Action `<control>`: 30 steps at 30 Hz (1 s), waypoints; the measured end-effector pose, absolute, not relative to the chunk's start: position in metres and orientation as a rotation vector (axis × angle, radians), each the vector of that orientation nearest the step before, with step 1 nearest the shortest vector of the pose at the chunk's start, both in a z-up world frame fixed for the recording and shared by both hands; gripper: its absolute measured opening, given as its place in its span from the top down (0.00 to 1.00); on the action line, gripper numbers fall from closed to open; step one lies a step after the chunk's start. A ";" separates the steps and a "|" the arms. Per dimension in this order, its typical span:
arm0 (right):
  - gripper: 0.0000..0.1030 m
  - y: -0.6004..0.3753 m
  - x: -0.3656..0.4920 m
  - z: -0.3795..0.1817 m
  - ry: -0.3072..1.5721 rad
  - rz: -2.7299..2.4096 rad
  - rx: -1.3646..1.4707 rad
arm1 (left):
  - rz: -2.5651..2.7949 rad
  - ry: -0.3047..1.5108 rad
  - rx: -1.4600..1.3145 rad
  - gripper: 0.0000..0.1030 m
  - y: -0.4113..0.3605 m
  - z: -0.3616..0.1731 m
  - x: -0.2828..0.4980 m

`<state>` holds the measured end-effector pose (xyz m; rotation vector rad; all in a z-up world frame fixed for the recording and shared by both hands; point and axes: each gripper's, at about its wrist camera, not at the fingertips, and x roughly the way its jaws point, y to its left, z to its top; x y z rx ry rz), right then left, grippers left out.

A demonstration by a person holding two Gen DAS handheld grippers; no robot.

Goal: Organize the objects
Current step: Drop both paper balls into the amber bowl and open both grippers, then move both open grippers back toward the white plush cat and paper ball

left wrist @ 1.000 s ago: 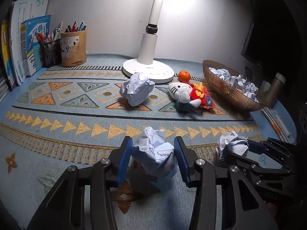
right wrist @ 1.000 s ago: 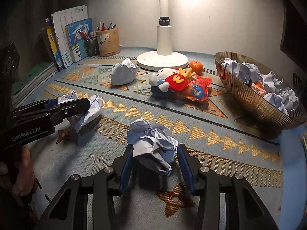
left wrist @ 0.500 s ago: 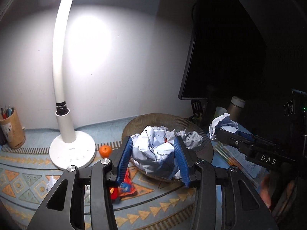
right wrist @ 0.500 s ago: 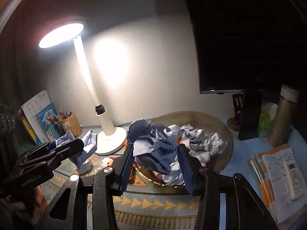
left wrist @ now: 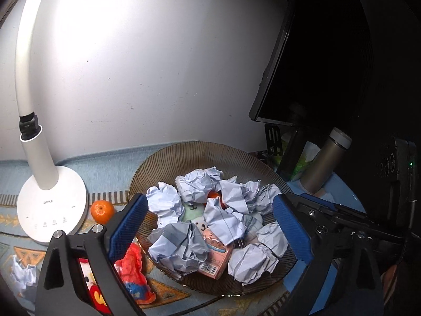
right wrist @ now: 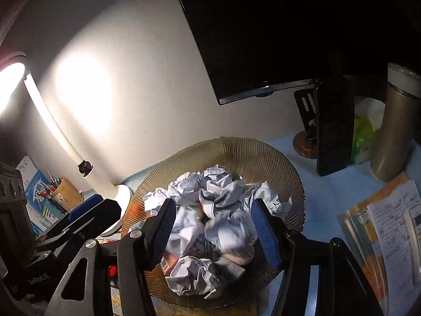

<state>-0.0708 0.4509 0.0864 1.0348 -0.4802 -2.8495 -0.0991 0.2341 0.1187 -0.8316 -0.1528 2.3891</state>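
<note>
presently: white crumpled paper balls (left wrist: 181,247), creased and faintly lined, heaped in ribbed brown basket (left wrist: 163,163). left gripper (left wrist: 210,226) opening wide, nothing between. right gripper (right wrist: 213,226) opening, holding nothing, above heap.

Crumpled paper balls (left wrist: 181,247) heaped in bowl (left wrist: 200,152)

The plush toy (left wrist: 131,271) sat half hidden behind the left gripper (left wrist: 210,226), its lower part cut by the picture's edge. A crumpled paper (right wrist: 231,231) between the right gripper (right wrist: 213,230)'s opening jaws was smeared by blur. The monitor (left wrist: 329,65) was lost in darkness.
</note>
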 end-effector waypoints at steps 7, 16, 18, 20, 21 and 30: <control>0.44 0.424 -0.040 0.088 -0.415 -2.795 1.033 | 2.497 -0.196 -0.767 0.07 0.159 0.139 -0.045; 0.40 0.319 0.008 0.100 -0.263 -2.608 1.008 | 2.731 -0.262 -0.887 0.01 0.036 0.118 0.009; 0.40 0.294 0.016 0.089 -0.195 -2.603 1.010 | 2.747 -0.320 -0.914 0.01 0.019 0.101 0.014; 0.40 0.274 0.022 0.074 -0.150 -2.596 1.000 | 2.790 -0.308 -0.935 0.01 0.011 0.083 0.017; 0.40 0.266 0.024 0.065 -0.124 -2.597 0.997 | 2.810 -0.289 -0.957 0.01 0.009 0.073 0.017; 0.40 0.256 0.003 -0.002 -0.113 -2.551 1.118 | 2.755 -0.312 -1.015 0.01 0.003 0.038 0.013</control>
